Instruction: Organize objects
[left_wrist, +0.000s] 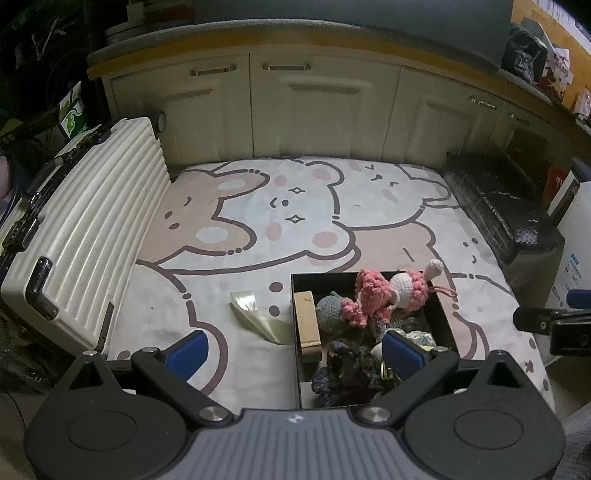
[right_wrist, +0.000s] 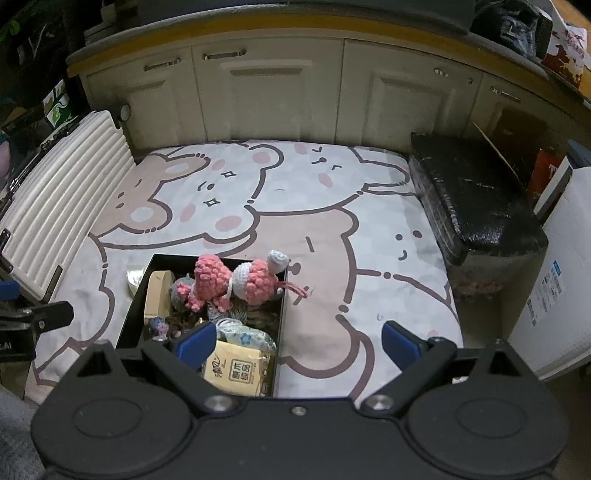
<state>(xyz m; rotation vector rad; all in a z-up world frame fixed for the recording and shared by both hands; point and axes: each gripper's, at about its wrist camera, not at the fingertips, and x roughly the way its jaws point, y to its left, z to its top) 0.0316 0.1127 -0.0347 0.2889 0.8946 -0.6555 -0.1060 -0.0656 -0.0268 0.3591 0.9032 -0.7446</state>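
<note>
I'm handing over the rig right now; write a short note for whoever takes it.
Left hand-held gripper: open, empty, above the near left edge of the black box.
Right hand-held gripper: open, empty, above the box's near right edge.
Done: pink crochet toy, tan box and yellow packet are in the box.
Left: clear wrapper lies on the blanket beside the box.

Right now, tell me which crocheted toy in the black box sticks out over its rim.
The pink and white crocheted doll: its white-tipped end and pink cord hang over the black box rim, while the small grey crocheted toy sits fully inside.
</note>
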